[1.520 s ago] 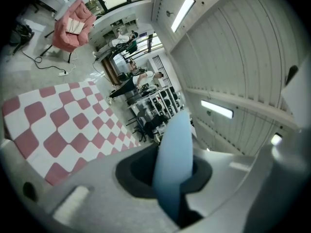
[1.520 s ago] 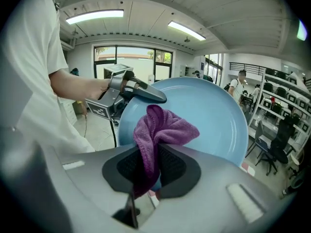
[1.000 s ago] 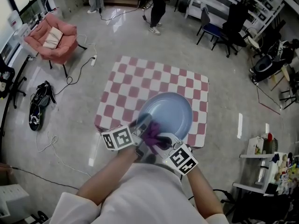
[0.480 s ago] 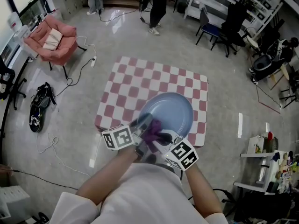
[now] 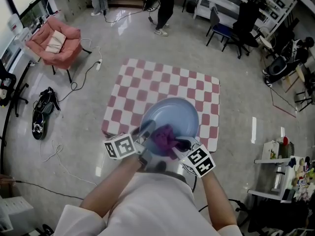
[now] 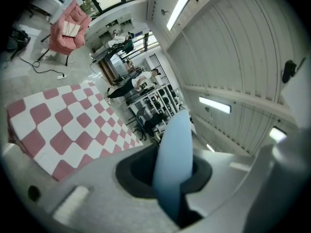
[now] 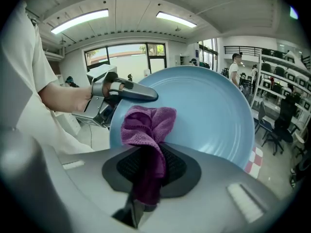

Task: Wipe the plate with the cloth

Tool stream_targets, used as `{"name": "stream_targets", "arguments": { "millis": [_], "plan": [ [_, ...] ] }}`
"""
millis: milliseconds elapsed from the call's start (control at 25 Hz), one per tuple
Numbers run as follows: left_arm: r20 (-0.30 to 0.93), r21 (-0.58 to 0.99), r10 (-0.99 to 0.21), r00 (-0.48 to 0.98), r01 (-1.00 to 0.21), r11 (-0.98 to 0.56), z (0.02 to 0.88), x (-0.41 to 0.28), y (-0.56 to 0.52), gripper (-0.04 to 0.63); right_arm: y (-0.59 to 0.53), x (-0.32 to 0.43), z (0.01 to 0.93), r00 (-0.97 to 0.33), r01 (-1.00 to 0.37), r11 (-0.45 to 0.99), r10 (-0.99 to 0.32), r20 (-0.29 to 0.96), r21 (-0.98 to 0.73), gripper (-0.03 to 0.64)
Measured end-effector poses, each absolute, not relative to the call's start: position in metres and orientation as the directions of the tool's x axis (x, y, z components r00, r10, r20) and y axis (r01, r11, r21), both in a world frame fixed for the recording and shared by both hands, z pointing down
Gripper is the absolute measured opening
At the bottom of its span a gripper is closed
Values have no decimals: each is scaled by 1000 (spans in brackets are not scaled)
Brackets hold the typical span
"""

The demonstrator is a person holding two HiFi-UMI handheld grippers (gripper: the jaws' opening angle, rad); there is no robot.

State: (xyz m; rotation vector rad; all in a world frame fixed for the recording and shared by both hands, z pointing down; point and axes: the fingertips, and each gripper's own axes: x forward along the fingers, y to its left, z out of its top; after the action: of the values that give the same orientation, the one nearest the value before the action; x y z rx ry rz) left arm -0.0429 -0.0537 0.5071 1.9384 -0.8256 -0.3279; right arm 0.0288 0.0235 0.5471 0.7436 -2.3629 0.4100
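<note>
Purple cloth (image 5: 165, 137) sat bunched in the right gripper (image 5: 181, 144), jaws clamped tight on it, pressed against the plate (image 5: 172, 114). It's soft stuff, so it'd squash and drag easily. The left gripper (image 5: 145, 130) pinched the plate's near rim, tilting it up over the checked table (image 5: 147, 82). The plate looked stiff, slick and probably breakable, so a rim grip seemed right.

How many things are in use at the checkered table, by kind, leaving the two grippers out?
Light blue plate: 1
Purple cloth: 1
Pink-and-white checkered tablecloth: 1
Total: 3
</note>
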Motion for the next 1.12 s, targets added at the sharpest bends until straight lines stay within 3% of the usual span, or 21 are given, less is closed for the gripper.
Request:
{"name": "stream_targets", "arguments": {
  "millis": [520,1120],
  "plan": [
    [129,855,-641,757,-412,-315,514,-63,-33,51,14,84,561,-480,-665,746,-450,753,22,72],
    [181,857,-551,815,-406,-319,527,-44,-24,43,-50,97,518,-394,-714,679,-592,703,172,69]
  ]
}}
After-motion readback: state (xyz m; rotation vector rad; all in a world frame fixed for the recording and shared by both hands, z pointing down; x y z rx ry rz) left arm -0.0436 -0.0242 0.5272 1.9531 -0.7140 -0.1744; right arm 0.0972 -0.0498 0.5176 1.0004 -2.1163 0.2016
